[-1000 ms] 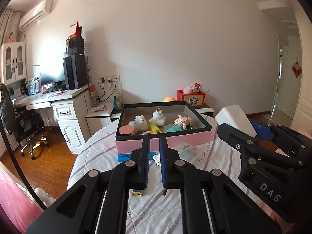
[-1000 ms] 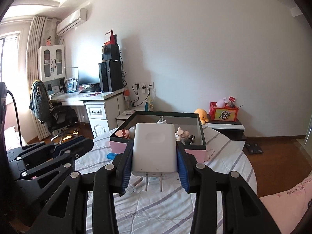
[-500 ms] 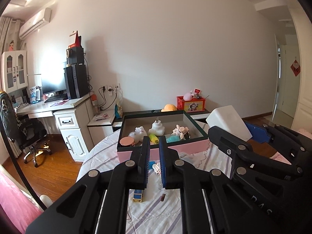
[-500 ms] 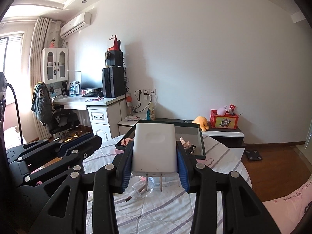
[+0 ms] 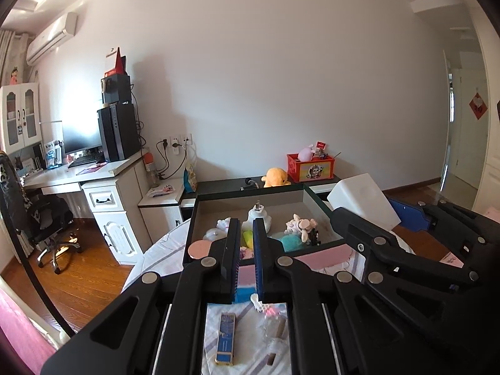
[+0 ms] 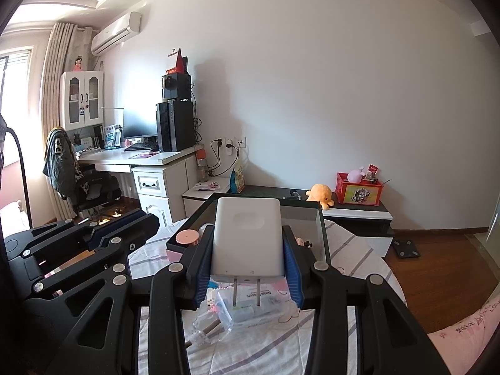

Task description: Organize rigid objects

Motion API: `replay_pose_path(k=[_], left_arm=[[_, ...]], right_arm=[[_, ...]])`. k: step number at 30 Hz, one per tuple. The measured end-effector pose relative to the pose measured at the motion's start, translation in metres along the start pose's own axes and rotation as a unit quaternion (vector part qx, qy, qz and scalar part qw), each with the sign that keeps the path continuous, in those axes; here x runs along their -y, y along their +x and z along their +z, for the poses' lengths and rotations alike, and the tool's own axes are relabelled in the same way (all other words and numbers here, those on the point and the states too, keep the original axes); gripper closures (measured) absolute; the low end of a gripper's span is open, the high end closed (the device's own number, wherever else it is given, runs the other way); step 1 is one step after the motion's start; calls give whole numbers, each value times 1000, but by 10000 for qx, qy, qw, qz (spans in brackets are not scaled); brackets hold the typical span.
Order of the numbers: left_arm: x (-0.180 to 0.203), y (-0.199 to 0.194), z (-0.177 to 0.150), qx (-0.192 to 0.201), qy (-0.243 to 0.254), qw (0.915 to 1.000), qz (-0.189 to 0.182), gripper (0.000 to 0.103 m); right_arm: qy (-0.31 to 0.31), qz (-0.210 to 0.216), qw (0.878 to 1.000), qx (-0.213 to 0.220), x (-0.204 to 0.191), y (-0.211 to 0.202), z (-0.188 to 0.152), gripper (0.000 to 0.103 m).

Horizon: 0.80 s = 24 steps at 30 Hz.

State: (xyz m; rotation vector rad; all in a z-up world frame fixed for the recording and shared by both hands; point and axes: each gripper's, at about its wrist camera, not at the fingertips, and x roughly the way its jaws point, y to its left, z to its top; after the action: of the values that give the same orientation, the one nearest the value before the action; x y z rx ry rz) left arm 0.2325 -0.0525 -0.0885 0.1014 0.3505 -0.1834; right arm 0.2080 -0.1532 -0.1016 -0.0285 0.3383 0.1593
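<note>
Right gripper (image 6: 247, 243) clamped on a white charger (image 6: 247, 237), blue pads against both its sides, two prongs pointing back toward the camera. Charger held in the air above the near edge of the dark-rimmed box (image 6: 322, 228) on the striped cloth (image 6: 359, 250). From the left wrist view the charger (image 5: 362, 200) sits at 2 o'clock, over the box's right wall.

Left gripper (image 5: 247, 240) with fingers drawn nearly together, only a narrow gap, nothing between them. Box (image 5: 250, 187) at 12 o'clock holds small toys and a white plug (image 5: 258, 215). A blue stick-shaped pack (image 5: 225, 337) lies on the cloth at 6 o'clock.
</note>
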Motion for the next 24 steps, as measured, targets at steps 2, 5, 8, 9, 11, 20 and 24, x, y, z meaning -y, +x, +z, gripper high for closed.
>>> replay_pose_path(k=[2,5,8,9,11,20,24], left_arm=[[-3,21,10,-8,13,10000,-3,97],[-9,58,24,-44,22,10000,-33,97],[-17,101,31,-250,9,9997,-67,97],[-20,116,31,-335,-32,9994,-91,97],[-25,146,27,-562,-97,9983,-136,97],[-28,231,-10,-1468,-197,9889,-110,97],[-28,238,-14,-1623,-150,9866,-6,88]], right_arm=[[-38,-24,10000,-41,4,19,6,61],[-122,-57,9999,-94,11,51,18,61],[-190,-44,9995,-267,16,88,26,61],[-198,-23,9993,-323,19,100,27,61],[-241,-25,9983,-536,24,129,26,61],[-247,-59,9889,-1464,39,210,-9,61],[-174,-34,9872,-1587,44,217,-15,60]])
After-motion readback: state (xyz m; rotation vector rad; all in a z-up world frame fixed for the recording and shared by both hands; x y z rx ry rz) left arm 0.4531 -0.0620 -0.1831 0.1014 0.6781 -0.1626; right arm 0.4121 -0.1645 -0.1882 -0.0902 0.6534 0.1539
